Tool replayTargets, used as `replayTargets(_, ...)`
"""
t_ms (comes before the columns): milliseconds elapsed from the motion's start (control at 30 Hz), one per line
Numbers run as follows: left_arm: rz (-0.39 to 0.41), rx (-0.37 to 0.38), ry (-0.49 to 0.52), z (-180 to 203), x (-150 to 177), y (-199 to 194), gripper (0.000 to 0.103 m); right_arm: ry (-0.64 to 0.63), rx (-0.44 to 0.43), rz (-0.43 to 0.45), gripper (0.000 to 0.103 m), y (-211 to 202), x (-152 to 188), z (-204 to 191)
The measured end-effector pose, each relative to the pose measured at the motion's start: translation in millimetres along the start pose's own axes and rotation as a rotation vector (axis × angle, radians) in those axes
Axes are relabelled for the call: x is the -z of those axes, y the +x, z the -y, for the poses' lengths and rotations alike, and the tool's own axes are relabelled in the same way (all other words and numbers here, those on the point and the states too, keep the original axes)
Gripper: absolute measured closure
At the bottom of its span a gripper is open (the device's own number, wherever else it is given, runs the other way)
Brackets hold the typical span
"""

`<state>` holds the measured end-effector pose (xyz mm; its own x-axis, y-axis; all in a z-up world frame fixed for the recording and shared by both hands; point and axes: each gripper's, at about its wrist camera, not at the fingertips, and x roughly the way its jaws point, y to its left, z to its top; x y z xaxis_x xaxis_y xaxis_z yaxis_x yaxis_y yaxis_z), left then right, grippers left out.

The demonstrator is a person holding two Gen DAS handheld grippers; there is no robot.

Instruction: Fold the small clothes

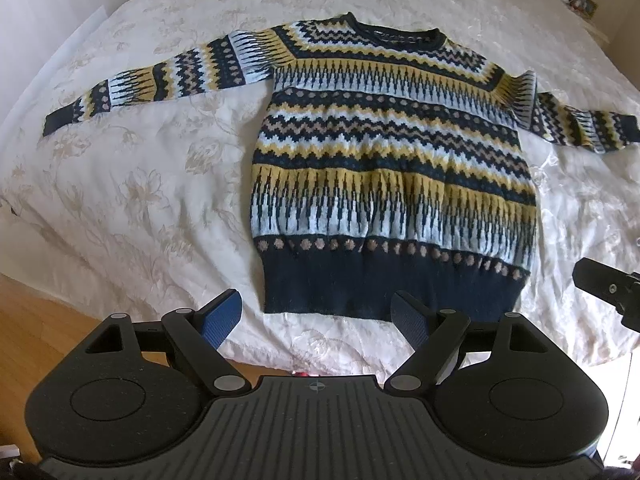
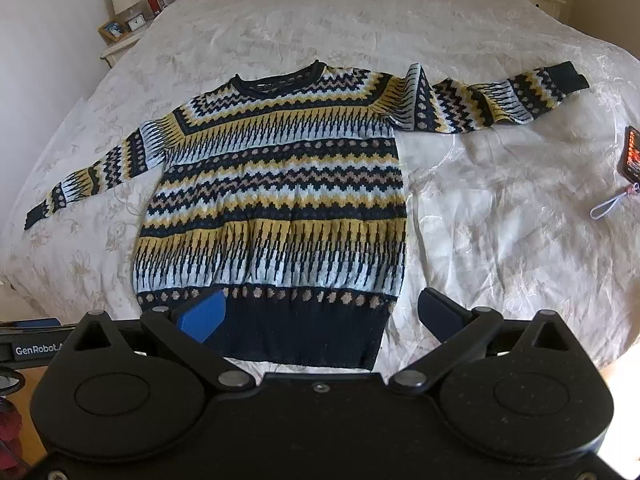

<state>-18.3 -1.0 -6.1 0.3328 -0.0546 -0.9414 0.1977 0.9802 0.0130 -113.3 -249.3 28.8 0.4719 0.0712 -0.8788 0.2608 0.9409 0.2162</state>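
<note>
Sweater (image 2: 276,200) hem, then right-view-only phone (image 2: 631,152).

Sweater (image 1: 384,152) spread flat on the bed (image 1: 140,184), sleeves out to either side, neckline at the far end, hem nearest, phone (image 2: 631,152) on the bed well right of it

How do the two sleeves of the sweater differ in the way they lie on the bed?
The left sleeve lies flat and slants down toward the near edge; the right sleeve runs almost level. The right sleeve has a raised fold near the shoulder; the left sleeve has none. Both are stretched out with dark cuffs.
</note>
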Motion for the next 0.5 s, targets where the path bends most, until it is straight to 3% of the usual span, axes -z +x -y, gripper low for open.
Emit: replayTargets(500,-0.006,0.005,-0.006,-1.1,4.2,2.0,0.021,0.002,-0.004,0.001,0.001,-1.0,0.8,-1.5)
